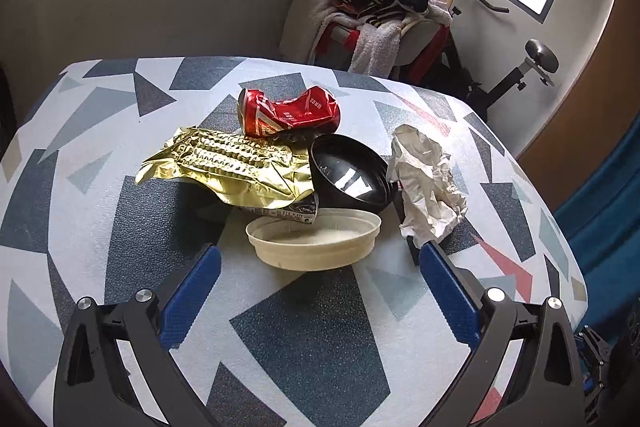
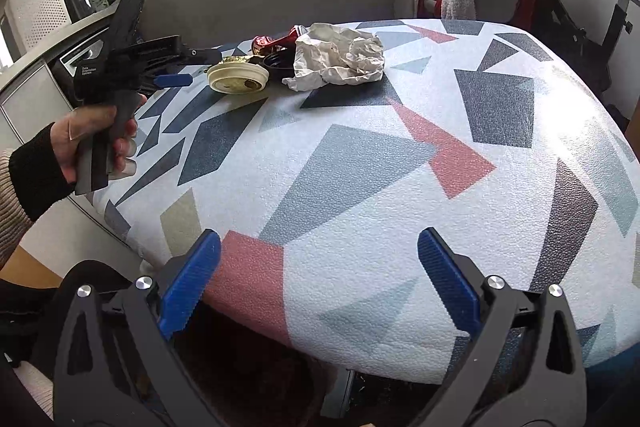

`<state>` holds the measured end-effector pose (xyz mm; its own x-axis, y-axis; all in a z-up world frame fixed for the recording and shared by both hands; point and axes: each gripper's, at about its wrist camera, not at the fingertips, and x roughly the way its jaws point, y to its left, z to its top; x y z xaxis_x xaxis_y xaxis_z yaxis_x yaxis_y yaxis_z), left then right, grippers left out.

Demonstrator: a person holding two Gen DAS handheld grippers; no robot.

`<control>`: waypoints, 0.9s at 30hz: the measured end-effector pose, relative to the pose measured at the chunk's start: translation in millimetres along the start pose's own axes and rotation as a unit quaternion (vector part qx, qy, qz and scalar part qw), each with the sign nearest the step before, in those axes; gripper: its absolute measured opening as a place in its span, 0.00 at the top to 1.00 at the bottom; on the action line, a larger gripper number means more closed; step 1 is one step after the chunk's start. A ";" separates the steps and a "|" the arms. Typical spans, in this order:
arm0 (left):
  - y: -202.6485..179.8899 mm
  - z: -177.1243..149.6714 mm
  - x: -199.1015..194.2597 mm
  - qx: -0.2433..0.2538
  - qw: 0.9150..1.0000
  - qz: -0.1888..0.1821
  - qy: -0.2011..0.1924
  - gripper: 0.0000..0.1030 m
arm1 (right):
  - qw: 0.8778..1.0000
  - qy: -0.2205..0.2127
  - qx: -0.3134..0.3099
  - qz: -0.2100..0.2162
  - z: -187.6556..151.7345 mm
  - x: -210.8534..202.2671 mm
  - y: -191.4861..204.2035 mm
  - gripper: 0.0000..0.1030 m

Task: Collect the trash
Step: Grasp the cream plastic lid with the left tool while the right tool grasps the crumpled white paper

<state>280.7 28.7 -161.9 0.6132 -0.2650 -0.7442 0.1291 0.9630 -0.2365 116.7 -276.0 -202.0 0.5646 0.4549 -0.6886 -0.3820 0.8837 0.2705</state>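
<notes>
The trash sits in 1 cluster on the patterned tabletop (image 1: 320, 327): a crushed red can (image 1: 289, 111), a gold wrapper (image 1: 230, 163), a black bowl (image 1: 352, 175), a cream lid (image 1: 314, 239) and a crumpled paper (image 1: 430, 183). The left tongs (image 1: 320, 255) stand apart and empty, with the cream lid straight ahead between the tips, its flat face up. The right tongs (image 2: 318, 247), also apart and empty, hover well away at the tabletop's near edge. The left hand (image 2: 96, 139) is clearly nearer, so the first grab probably falls to it.
</notes>
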 end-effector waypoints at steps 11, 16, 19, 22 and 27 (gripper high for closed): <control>9.4 -25.5 37.5 0.016 0.997 0.023 0.070 0.06 | 1.000 0.003 0.001 -0.005 9.1 9.0 -10.5 0.06; 8.3 -18.2 22.2 0.009 0.999 -0.008 0.041 0.06 | 1.000 0.002 -0.004 -0.004 11.5 10.4 -8.4 0.06; 1.0 -5.9 21.0 0.013 0.999 -0.009 0.035 0.06 | 1.000 0.003 -0.007 -0.002 13.0 12.5 -5.8 0.06; -5.2 1.8 27.1 0.026 0.999 0.002 0.039 0.06 | 1.000 0.003 -0.013 -0.003 14.8 12.1 -3.7 0.06; -5.9 2.8 43.6 0.034 0.998 0.009 0.054 0.06 | 1.000 0.004 -0.012 -0.009 18.3 12.7 -7.2 0.06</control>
<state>308.8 11.6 -191.2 0.5283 -0.2486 -0.8119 0.1742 0.9676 -0.1828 140.0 -274.6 -200.4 0.5653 0.4385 -0.6987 -0.3899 0.8884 0.2421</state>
